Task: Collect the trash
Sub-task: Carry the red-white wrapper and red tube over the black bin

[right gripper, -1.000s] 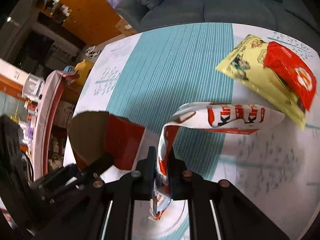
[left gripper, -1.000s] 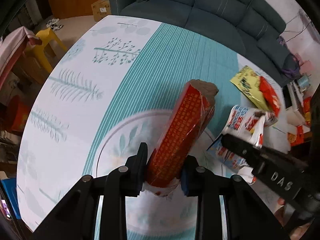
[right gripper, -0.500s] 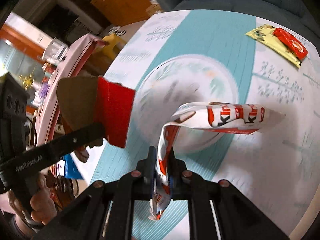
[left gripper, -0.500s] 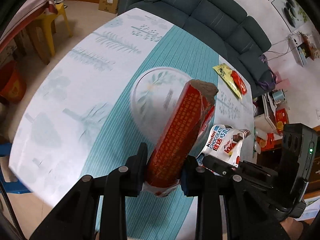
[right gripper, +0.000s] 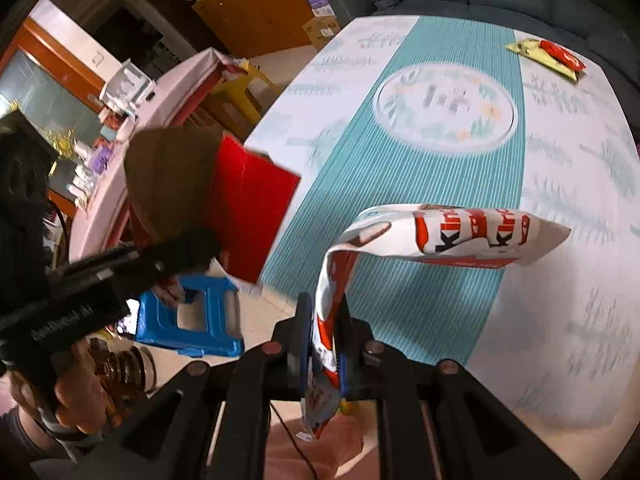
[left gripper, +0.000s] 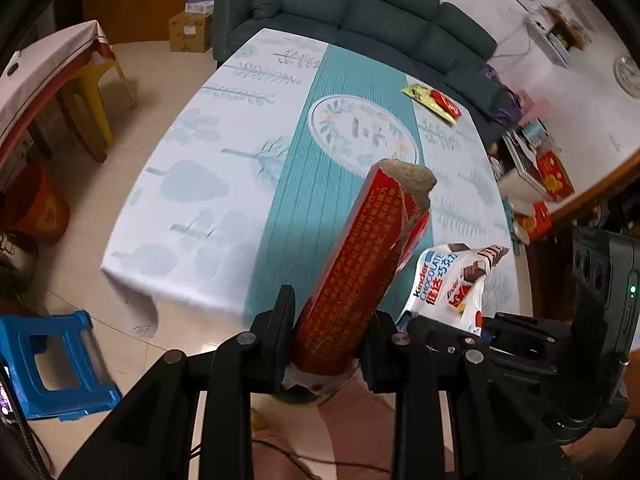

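My left gripper (left gripper: 326,320) is shut on a flattened red cardboard box (left gripper: 360,264) with a torn brown end; the box also shows in the right wrist view (right gripper: 240,200). My right gripper (right gripper: 326,332) is shut on a white and red Kinder chocolate wrapper (right gripper: 452,232), which also shows in the left wrist view (left gripper: 448,280). Both are held above the near edge of the table (left gripper: 224,168). A yellow wrapper with a red packet (left gripper: 434,100) lies at the table's far right, also seen in the right wrist view (right gripper: 548,56).
A dark sofa (left gripper: 360,12) stands behind the table. A blue plastic stool (left gripper: 52,364) is on the floor at the near left, a yellow chair (left gripper: 92,96) and a covered side table (left gripper: 36,76) further left. Shelves with clutter (left gripper: 536,176) are on the right.
Both grippers have pulled back and up from the table with their trash held; the table now looks smaller and farther, and the floor and blue stool have come into view.
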{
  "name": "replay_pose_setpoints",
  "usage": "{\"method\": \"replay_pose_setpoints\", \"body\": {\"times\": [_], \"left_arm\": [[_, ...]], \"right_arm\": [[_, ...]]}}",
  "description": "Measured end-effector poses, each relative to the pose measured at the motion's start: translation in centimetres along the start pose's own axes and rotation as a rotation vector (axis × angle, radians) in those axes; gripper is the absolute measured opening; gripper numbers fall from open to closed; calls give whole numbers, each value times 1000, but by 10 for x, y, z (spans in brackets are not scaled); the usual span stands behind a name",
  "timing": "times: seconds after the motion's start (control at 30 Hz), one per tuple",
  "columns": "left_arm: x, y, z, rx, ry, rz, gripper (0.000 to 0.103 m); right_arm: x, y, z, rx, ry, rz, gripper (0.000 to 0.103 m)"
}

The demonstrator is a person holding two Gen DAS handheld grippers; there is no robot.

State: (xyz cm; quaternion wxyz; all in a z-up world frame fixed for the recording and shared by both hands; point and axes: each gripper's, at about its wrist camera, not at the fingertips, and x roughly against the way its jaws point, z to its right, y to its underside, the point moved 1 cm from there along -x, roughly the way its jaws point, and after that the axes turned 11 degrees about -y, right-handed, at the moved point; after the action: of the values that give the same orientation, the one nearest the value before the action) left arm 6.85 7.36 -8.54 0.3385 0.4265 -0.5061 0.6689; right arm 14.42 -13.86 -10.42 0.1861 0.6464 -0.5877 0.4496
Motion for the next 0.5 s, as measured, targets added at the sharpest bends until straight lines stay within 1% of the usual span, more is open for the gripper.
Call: {"method": "replay_pose_setpoints", "body": {"times": [0.13,0.2,0.37,0.5], "left_arm": [[0,33,-22,-19,-8,-30,27],[-4,47,-29,-23,-6,-53,27],[-24,77,-39,-56,-43,-96,27],[-57,102,-45,-61,-63,-158,27]], "right_arm": [[-11,34,-27,-12,34,-6,10],[-19,47,-38,0,67,-19,10],[-44,74,-43,-6,124,-82,10],[-72,94,-40,-5,138,-141,10]]}}
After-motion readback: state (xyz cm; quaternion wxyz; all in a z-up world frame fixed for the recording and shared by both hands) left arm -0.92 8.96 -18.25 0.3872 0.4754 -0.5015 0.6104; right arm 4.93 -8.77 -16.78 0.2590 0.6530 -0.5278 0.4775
